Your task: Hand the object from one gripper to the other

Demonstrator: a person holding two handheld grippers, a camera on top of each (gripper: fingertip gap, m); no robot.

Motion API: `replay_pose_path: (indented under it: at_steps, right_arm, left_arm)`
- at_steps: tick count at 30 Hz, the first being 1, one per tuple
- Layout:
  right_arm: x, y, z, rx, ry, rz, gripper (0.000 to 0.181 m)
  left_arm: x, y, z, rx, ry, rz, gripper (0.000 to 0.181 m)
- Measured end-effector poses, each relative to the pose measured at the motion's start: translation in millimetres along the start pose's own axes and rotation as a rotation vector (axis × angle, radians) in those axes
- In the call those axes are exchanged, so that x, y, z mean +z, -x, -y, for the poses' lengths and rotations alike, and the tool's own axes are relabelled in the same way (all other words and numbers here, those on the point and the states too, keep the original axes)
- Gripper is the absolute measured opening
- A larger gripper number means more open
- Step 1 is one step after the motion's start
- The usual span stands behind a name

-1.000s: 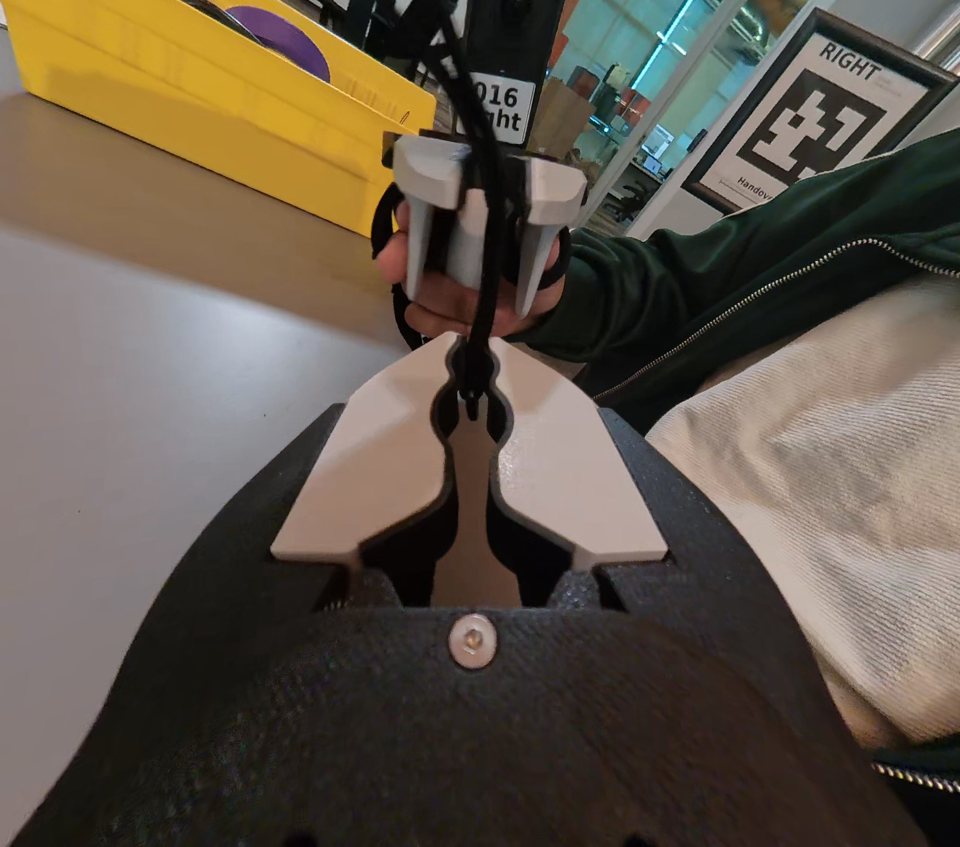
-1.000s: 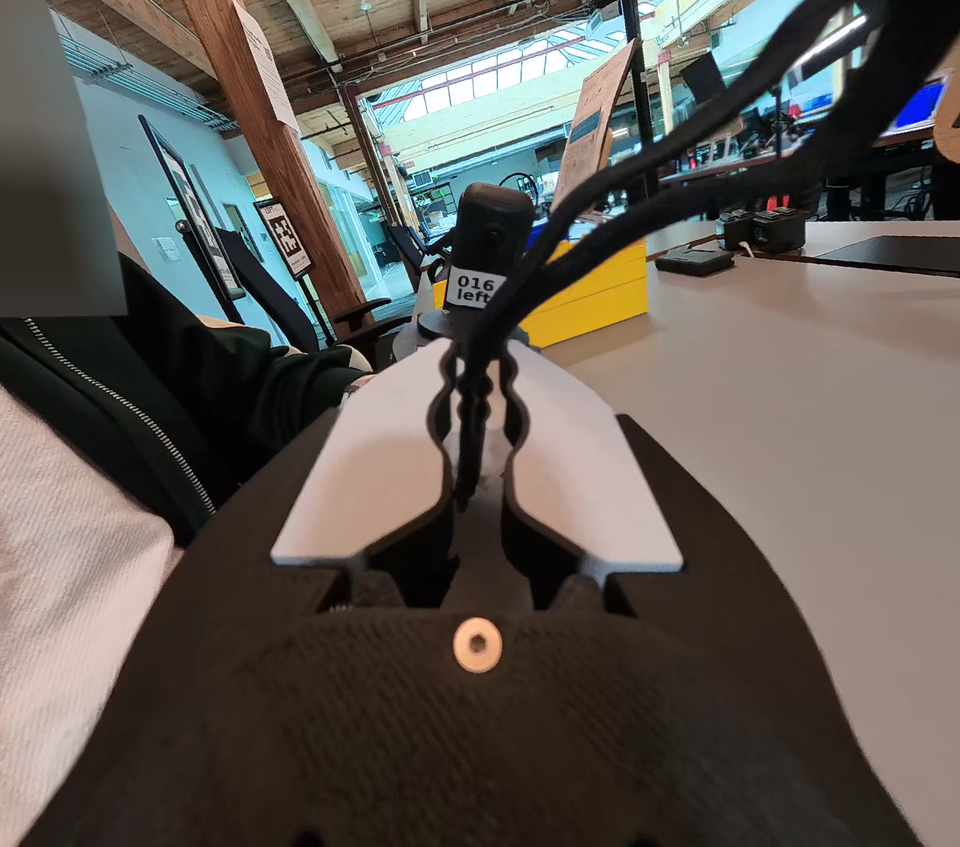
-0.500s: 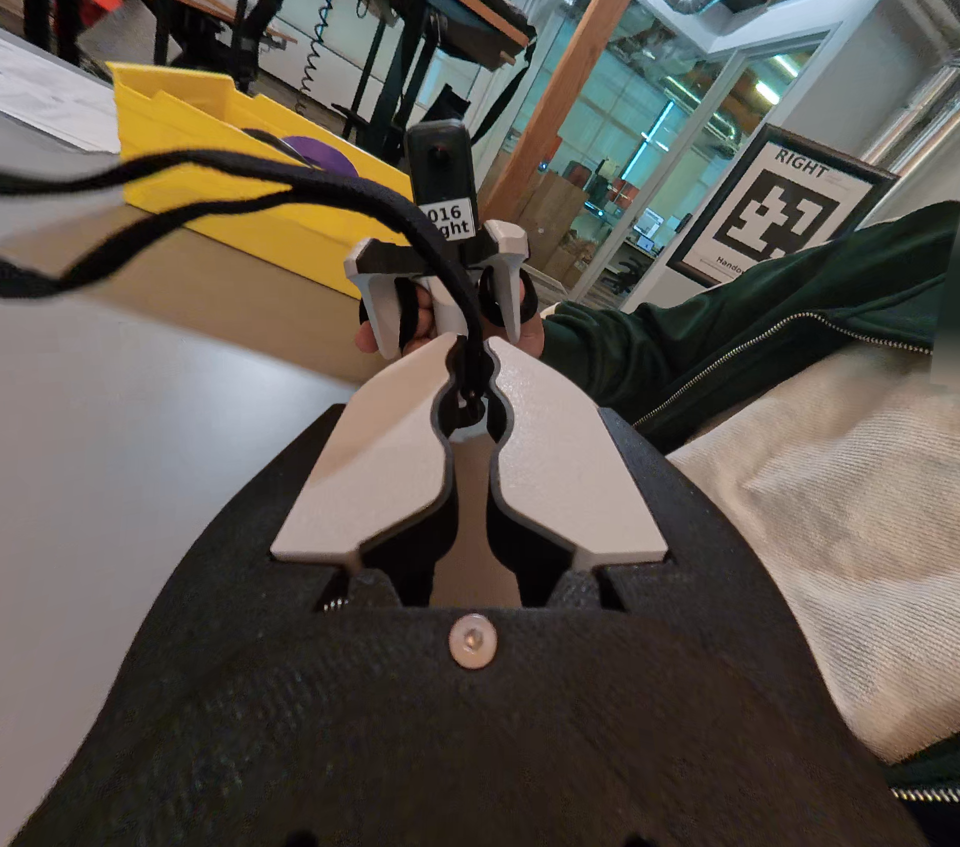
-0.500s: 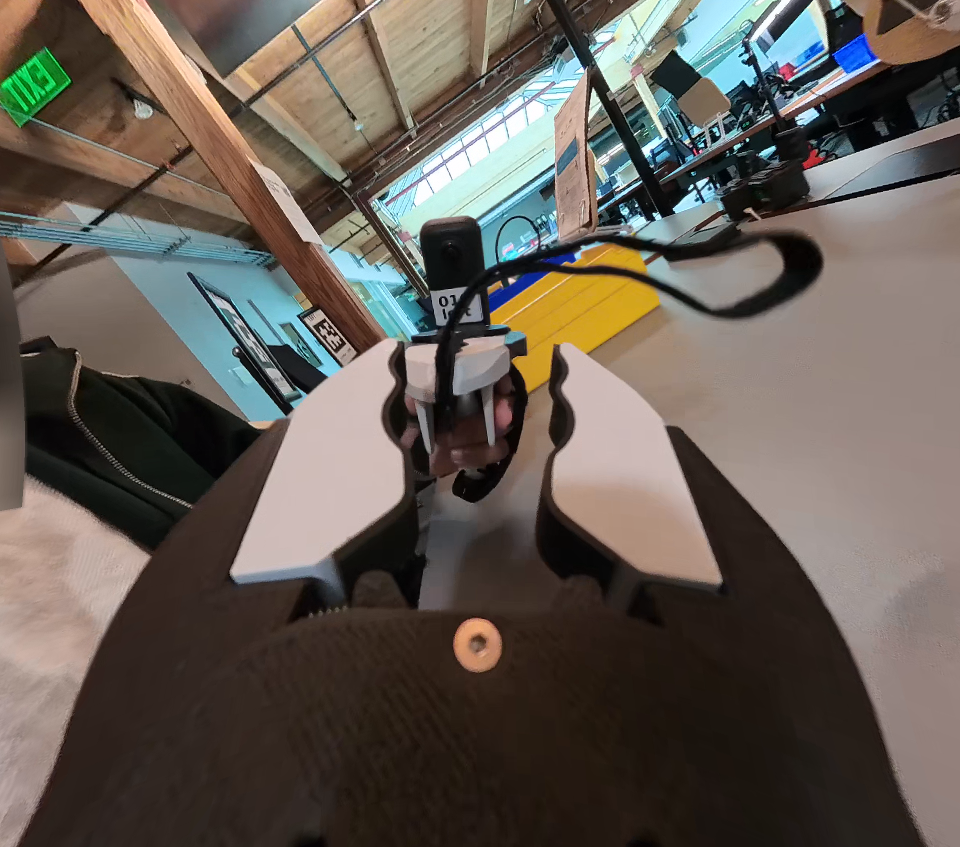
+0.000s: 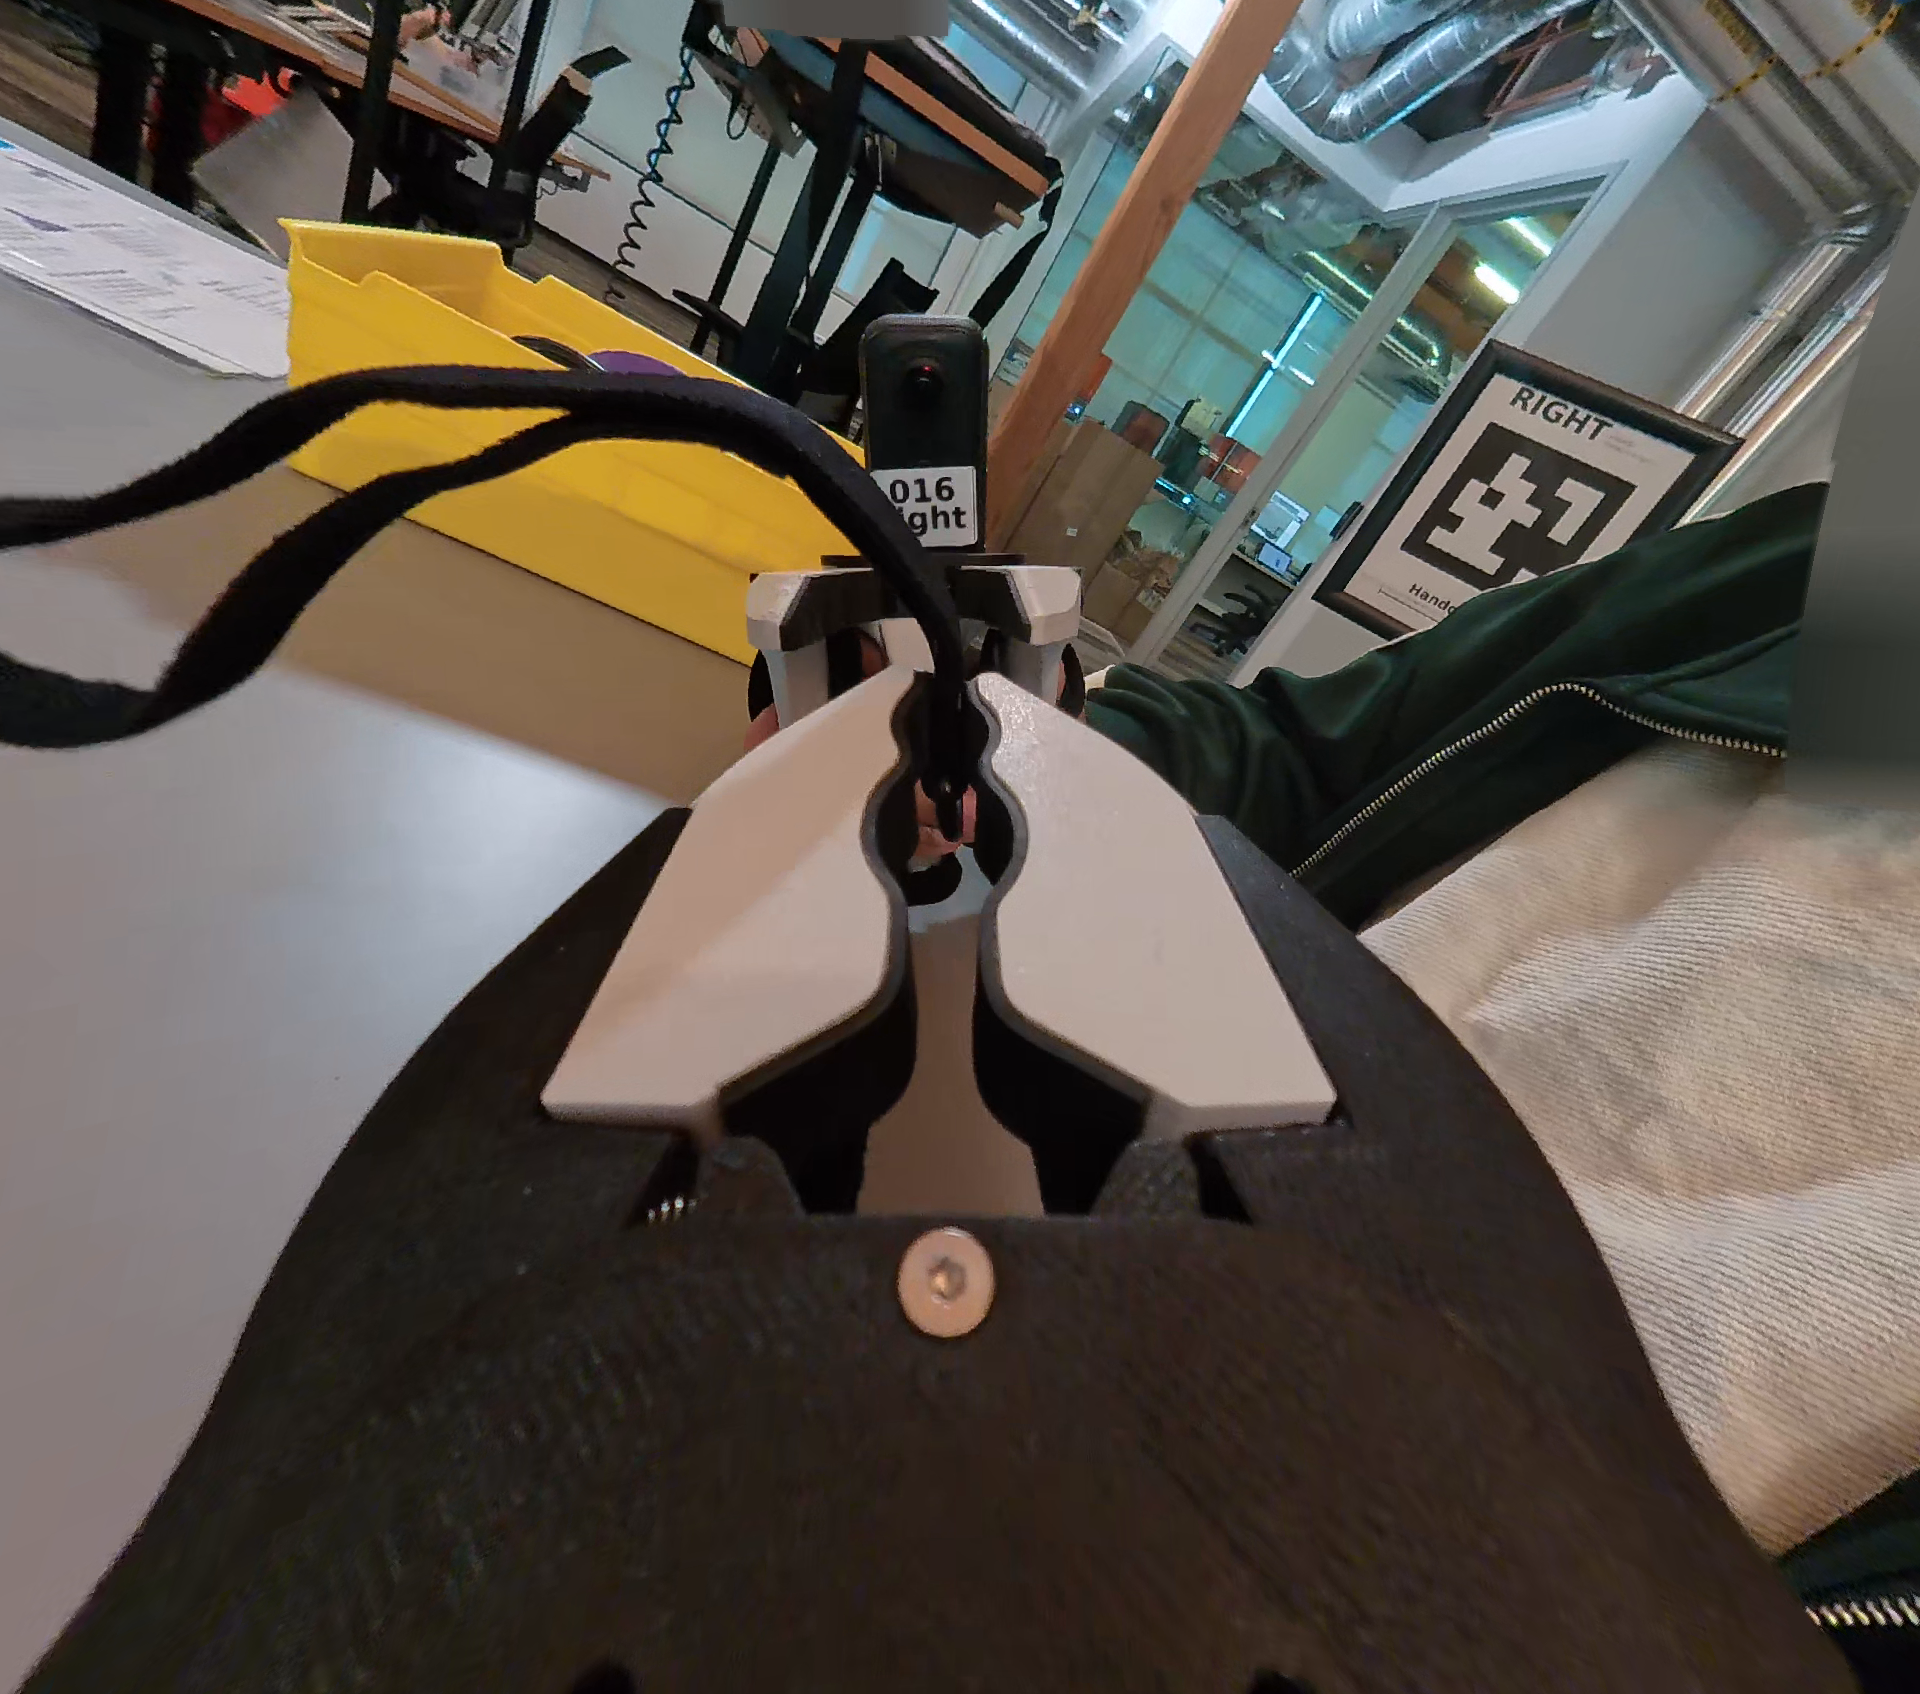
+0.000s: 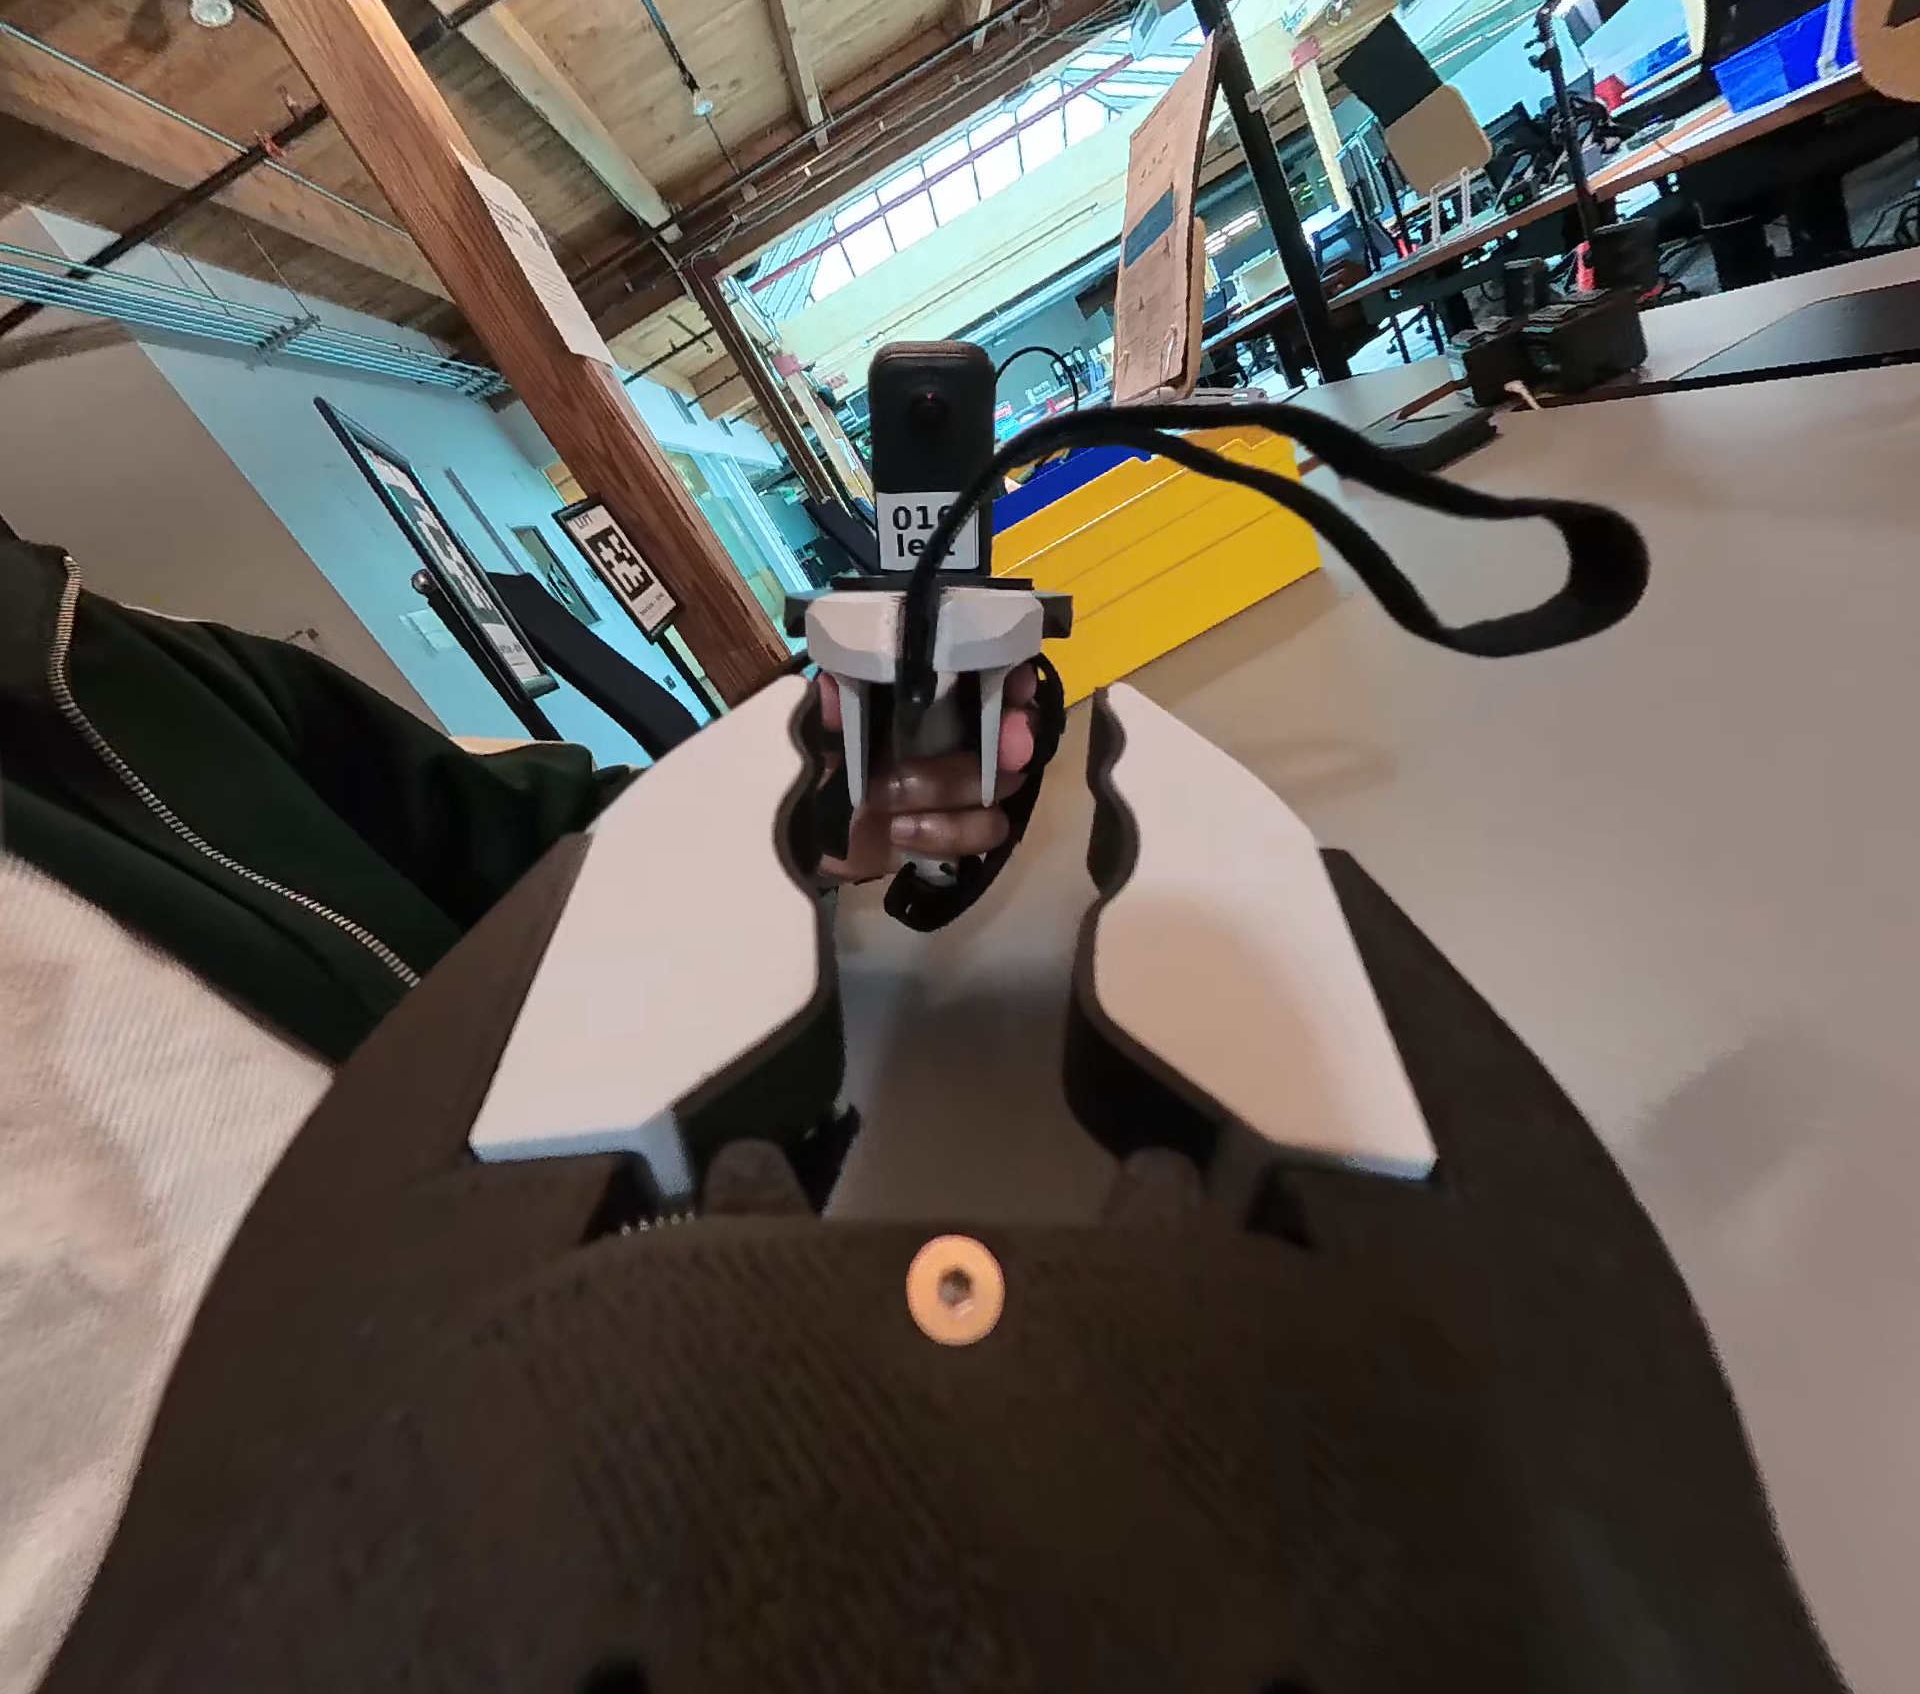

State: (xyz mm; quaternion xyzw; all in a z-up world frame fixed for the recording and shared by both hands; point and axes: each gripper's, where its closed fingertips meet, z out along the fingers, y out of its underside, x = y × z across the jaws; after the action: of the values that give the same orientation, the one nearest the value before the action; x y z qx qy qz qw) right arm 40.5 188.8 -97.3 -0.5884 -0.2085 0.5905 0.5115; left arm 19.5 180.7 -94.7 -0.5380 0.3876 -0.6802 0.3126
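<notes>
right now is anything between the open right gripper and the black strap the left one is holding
Nothing visible. The left gripper is shut on the black strap, and the gap to the open right gripper is bare air above the table.

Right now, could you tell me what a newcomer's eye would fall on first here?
A black strap loops through the air above the grey table, pinched at one end in the shut left claw. The right claw gapes open and empty. Behind sits a yellow bin.

Black cord loop (image 5: 436,439), one end pinched, rest arcing above table
</notes>
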Motion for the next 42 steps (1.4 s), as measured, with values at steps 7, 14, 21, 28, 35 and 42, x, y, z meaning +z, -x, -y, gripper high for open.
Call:
replay_pose_path:
  at_steps: [7,14,21,28,35,42]
  right_arm:
    - [-4,-3,6,0.006,-0.030,-0.017,0.048]
    - [-16,-20,17,-0.186,-0.036,-0.206,0.047]
    - [-18,-25,15,-0.695,0.139,-0.387,0.050]
    - [-11,-19,1,-0.879,0.235,-0.390,0.032]
    - [-10,-15,-3,-0.879,0.253,-0.358,0.006]
    - [-12,-16,1,-0.790,0.223,-0.348,0.005]
  left_arm:
    - [3,-5,-3,0.013,0.026,-0.021,0.004]
    - [8,-29,-5,-0.043,0.055,-0.168,0.006]
    - [10,-48,-3,-0.232,0.062,-0.322,0.005]
    - [11,-59,-10,-0.323,0.102,-0.422,0.004]
    - [14,-66,-14,-0.323,0.130,-0.456,0.004]
    - [10,-58,-4,-0.310,0.047,-0.440,0.013]
